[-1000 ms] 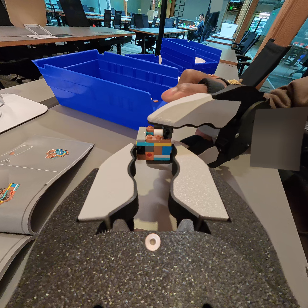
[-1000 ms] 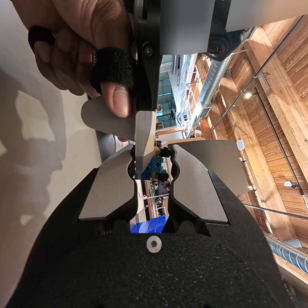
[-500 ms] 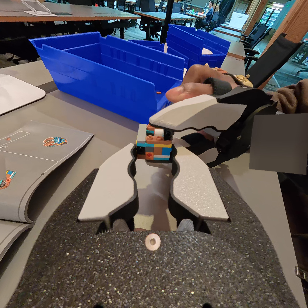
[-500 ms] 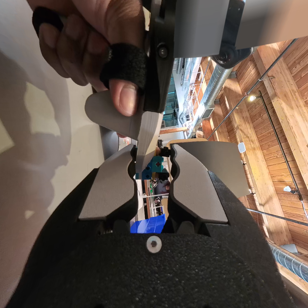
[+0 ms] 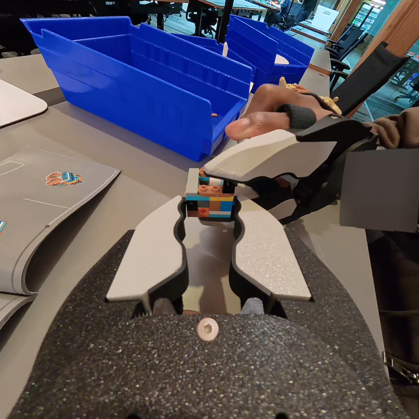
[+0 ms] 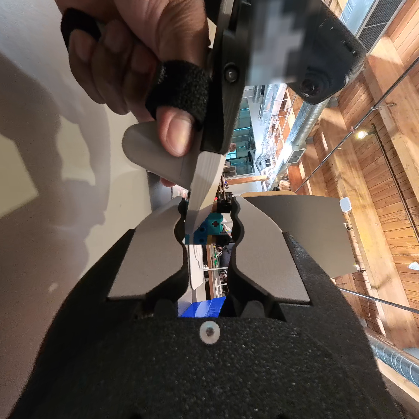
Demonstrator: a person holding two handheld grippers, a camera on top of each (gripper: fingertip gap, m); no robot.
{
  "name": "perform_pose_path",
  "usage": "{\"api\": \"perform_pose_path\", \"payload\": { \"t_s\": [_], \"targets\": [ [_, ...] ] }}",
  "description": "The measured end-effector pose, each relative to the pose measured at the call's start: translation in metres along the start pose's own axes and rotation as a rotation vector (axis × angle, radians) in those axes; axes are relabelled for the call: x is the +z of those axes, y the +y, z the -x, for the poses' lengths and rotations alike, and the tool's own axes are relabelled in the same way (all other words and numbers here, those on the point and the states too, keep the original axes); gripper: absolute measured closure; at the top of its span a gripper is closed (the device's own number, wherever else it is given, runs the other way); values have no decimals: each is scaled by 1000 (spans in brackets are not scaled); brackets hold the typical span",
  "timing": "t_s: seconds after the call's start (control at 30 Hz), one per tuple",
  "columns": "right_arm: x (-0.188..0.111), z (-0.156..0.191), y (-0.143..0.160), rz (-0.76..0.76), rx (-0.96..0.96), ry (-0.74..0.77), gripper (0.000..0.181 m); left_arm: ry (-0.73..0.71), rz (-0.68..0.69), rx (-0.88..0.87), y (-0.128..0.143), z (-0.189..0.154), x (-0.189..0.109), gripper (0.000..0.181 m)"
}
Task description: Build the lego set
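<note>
between my left gripper's [image 5: 209, 209] jaws sits the lego model [image 5: 209, 200], clamped at the tips above the surface [image 5: 140, 181]; my right gripper [image 5: 229, 184], jaws narrow, pinches a small black piece [image 5: 227, 187] on the model's top.

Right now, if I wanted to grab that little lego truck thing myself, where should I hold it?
Probably by the lego build's two flat side walls, low down, coming straight on as the left gripper does. Those sides are smooth and parallel, so fingers sit flat. The top is studded and uneven, and the right gripper is busy there on a small black piece.
</note>
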State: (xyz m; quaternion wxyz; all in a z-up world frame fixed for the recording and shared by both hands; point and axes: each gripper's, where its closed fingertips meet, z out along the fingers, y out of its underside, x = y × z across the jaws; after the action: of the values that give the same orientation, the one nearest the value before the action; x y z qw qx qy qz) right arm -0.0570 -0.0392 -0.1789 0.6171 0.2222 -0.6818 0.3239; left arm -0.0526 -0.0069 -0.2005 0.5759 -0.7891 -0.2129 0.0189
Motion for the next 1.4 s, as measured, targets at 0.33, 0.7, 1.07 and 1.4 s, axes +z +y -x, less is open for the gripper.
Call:
{"api": "perform_pose_path", "payload": {
  "t_s": [0.33, 0.7, 1.07, 1.4],
  "targets": [
    [2, 4, 3, 5, 58, -3, 143, 25, -19, -13, 3, 3, 3, 141],
    [-8, -1, 8, -24, 326, -34, 124, 299, -156, -250, -3, -4, 0, 141],
    [-26, -12, 2, -143, 460, -52, 121, 534, -184, -388, -11, -20, -10, 141],
    [-65, 3, 9, -312, 631, -341, 129, 310, -101, -7, 7, -13, -3, 141]
  ]
}}
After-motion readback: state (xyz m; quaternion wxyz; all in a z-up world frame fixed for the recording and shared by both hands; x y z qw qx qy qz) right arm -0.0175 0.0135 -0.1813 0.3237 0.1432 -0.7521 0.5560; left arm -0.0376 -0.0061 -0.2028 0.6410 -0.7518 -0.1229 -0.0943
